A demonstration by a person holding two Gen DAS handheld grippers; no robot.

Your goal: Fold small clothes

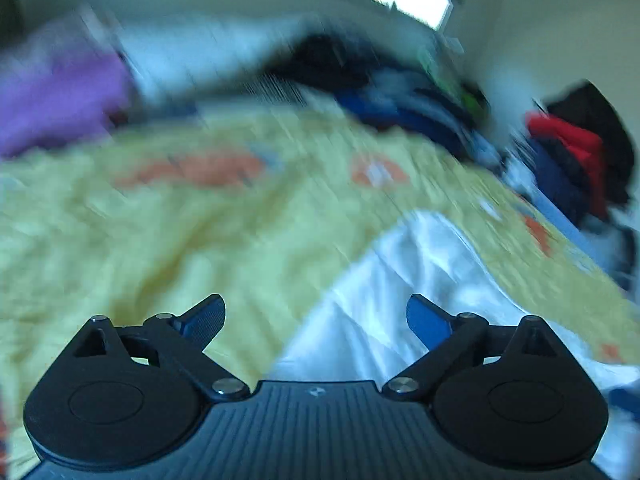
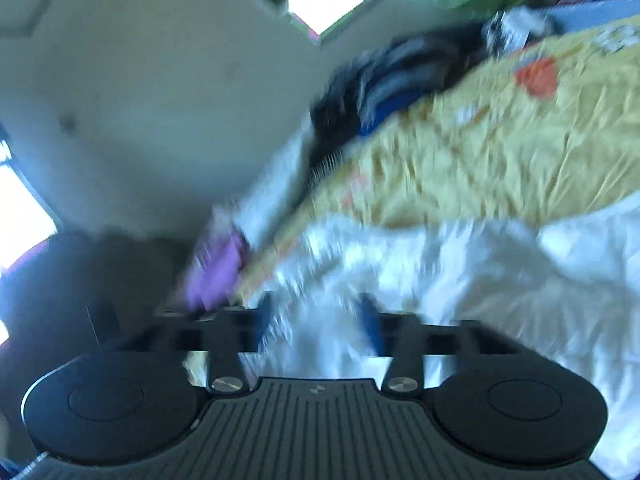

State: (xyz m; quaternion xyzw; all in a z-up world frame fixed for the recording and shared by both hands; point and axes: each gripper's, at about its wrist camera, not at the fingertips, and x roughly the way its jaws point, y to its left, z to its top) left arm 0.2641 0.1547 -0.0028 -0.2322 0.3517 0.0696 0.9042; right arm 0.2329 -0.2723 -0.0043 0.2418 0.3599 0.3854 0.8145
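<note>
I am steering over a yellow bedspread [image 1: 180, 240] that is filling most of both views, a crinkled, thin-looking cotton with orange patches, lying rumpled ahead of and to the left of my left fingers. Both pictures are smearing with motion, so my main worry is placement: if I am closing while things are this blurred, I am likely to be pinching the bedspread along with the garment, or catching two layers where I want one edge.

The white garment [image 1: 400, 300], the piece I am meant to fold, is spreading soft and creased just ahead of the left gripper [image 1: 316, 320] and off to its right; it looks slippery and light, so I judge a shallow bite is apt to be sliding out.

The left gripper is standing wide open and gripping nothing. The right gripper [image 2: 316, 320] is showing white cloth between its blue fingers [image 2: 370, 320], which are partly apart, but I cannot tell whether it is actually gripping.
</note>
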